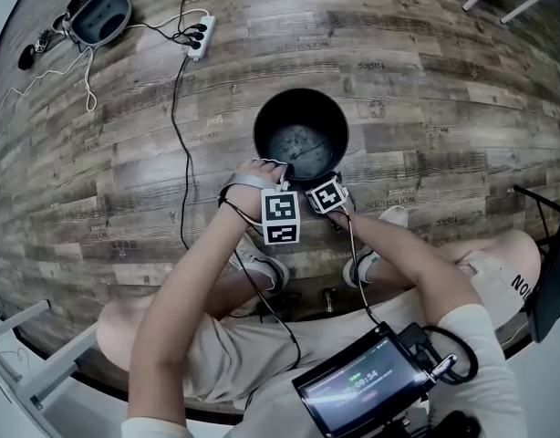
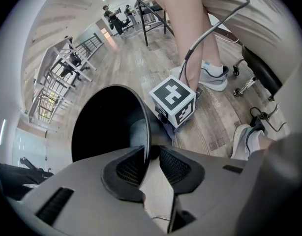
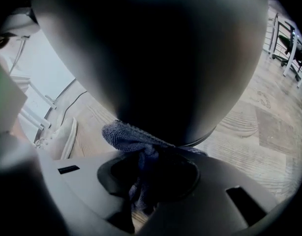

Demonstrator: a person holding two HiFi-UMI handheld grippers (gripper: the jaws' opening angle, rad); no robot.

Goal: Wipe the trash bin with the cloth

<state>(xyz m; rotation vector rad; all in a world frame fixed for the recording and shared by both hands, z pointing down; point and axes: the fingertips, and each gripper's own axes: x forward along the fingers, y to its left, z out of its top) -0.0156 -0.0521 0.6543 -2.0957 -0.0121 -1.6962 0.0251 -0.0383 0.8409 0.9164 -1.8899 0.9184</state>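
Bin, black, rim tight in left tongs; blue cloth tight in right tongs.

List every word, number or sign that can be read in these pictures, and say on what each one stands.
"NO": dark letters on the light trousers; the rest of the word cannot be read.
"00:54": probably, on the screen in the head view; blurred, so not certain.
Printed stamps on the floor planks: too small and blurred to read.
The marker cubes: black and white square patterns only, no letters.
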